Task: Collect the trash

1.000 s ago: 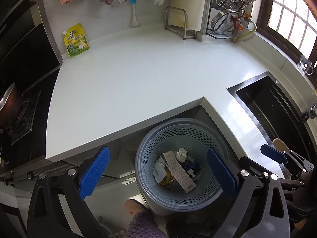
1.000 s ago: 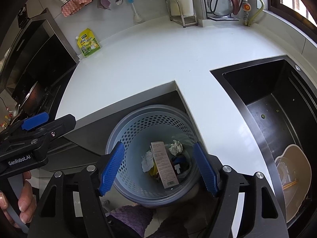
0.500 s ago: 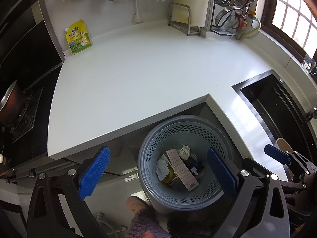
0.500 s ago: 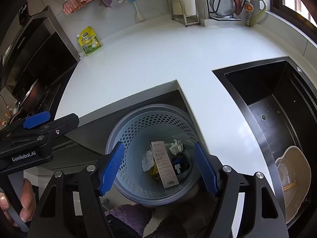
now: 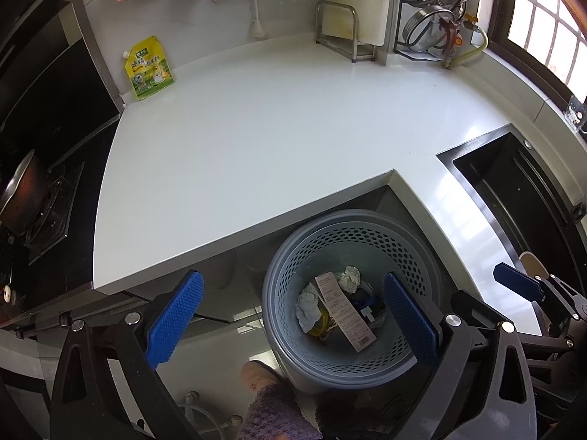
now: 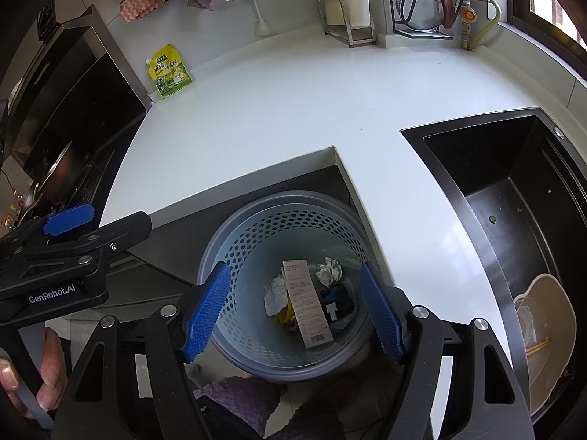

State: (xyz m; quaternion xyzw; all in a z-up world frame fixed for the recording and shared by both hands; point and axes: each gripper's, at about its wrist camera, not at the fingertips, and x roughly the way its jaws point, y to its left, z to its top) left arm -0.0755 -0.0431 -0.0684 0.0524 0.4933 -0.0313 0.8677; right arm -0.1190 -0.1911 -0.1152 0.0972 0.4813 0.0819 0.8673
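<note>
Left wrist view: the left gripper [image 5: 293, 321] hangs with its blue pads spread wide, nothing between them, above the grey perforated trash bin [image 5: 290, 264] standing on the floor inside the inner corner of the white counter [image 5: 256, 146]. In the bin lie a long printed receipt [image 5: 345, 311] and crumpled paper [image 5: 307, 304]. A yellow pouch [image 5: 148, 68] leans at the counter's back left corner.

Right wrist view: the right gripper [image 6: 295, 313] is likewise spread and empty over the bin [image 6: 234, 242], receipt [image 6: 306, 304] inside. The black sink [image 6: 513, 201] at the counter's right edge holds a pale bowl [image 6: 546, 315]
</note>
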